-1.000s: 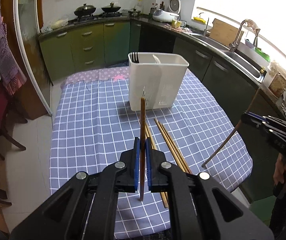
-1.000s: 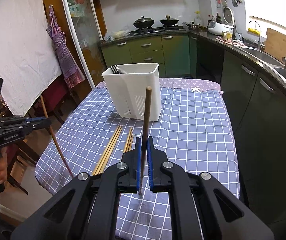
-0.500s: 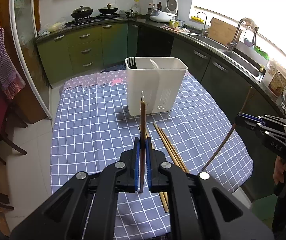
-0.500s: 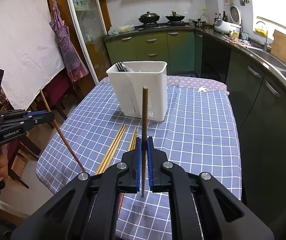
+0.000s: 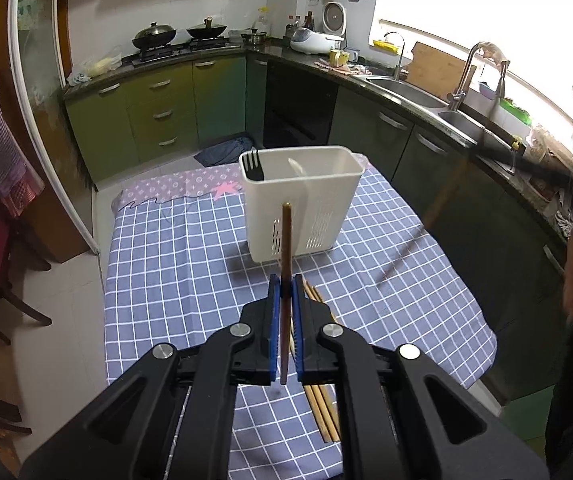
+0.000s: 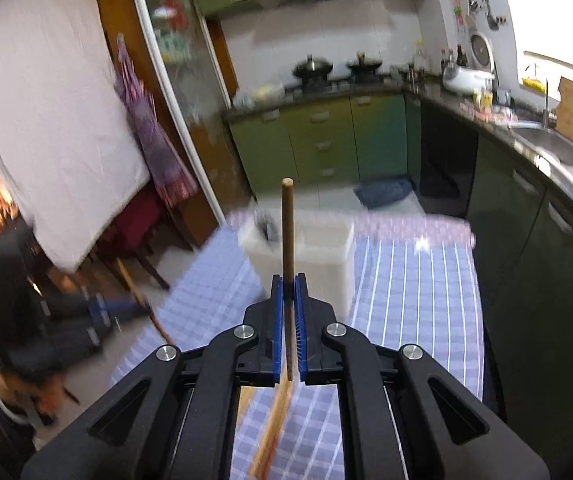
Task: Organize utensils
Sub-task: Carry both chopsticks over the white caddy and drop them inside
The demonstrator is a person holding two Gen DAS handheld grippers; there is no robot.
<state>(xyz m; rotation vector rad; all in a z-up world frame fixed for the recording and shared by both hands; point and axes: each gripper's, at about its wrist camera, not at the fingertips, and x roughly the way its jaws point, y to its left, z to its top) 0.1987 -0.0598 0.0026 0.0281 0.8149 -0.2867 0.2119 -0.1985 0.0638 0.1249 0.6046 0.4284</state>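
Both grippers raised since before, fingers (image 5: 274, 320) clamping upright chopstick (image 5: 286, 248) each, tips toward white caddy (image 5: 298, 200)

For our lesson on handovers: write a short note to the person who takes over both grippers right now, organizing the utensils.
Left gripper: shut on a dark chopstick, held upright.
Right gripper: shut on a second chopstick, also upright.
The white utensil holder stands on the checked tablecloth, a black fork already inside.
Loose chopsticks lie on the cloth in front of the holder.
Left: drop both held chopsticks into the holder, then collect the loose ones.
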